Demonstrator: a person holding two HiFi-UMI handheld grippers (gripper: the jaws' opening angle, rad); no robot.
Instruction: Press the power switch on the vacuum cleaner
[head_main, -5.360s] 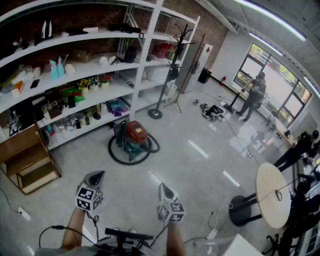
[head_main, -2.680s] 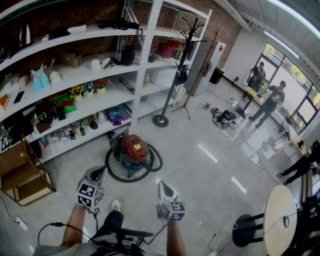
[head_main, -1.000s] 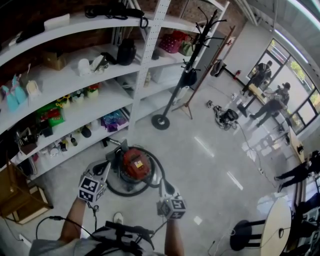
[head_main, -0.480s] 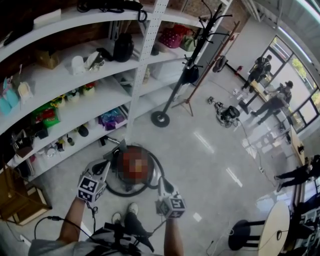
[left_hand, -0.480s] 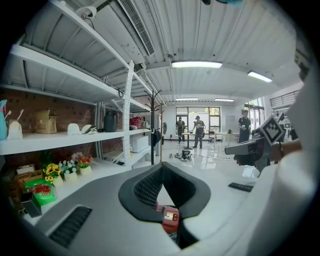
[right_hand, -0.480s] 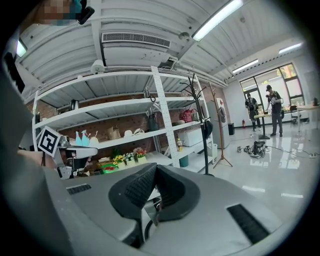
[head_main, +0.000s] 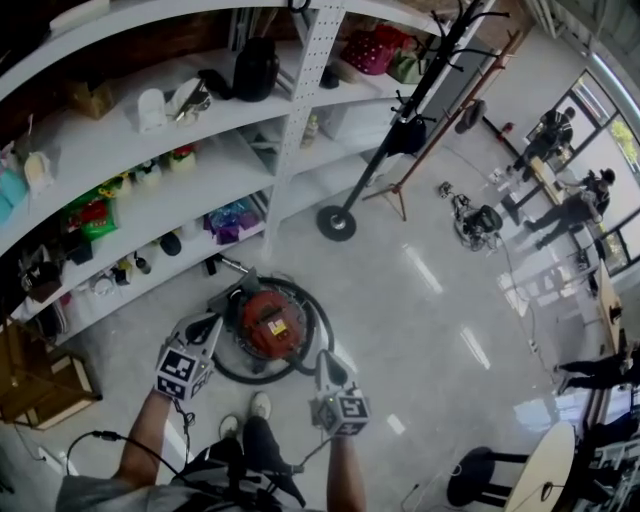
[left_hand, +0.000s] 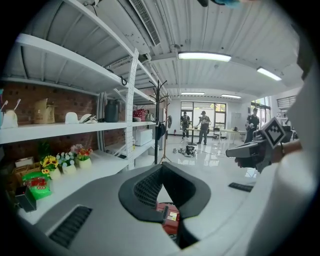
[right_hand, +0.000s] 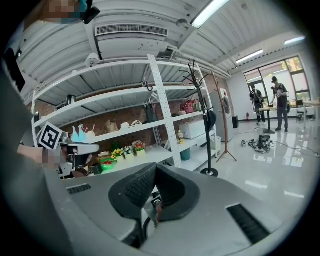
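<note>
The vacuum cleaner (head_main: 270, 322) is a red round canister with a label on top, ringed by its black hose (head_main: 318, 330), standing on the floor before the shelves. My left gripper (head_main: 207, 324) hangs shut just left of it, above the floor. My right gripper (head_main: 326, 362) is shut too, at the canister's near right. In the left gripper view the red canister (left_hand: 168, 218) shows below the closed jaws of the left gripper (left_hand: 161, 169). In the right gripper view, below the right gripper (right_hand: 155, 169), only a bit of the vacuum cleaner (right_hand: 152, 202) peeks through. Its switch is not discernible.
White shelving (head_main: 110, 140) full of small items runs along the far left. A coat stand (head_main: 337, 222) rises behind the vacuum. A wooden crate (head_main: 40, 385) sits at the left, a round table (head_main: 545, 470) at the lower right. People (head_main: 575, 205) work far right. The person's shoes (head_main: 258, 405) are just behind the hose.
The person has walked up to the vacuum, which went from mid-room distance to just ahead of both grippers. Both grippers kept their shut pose.
</note>
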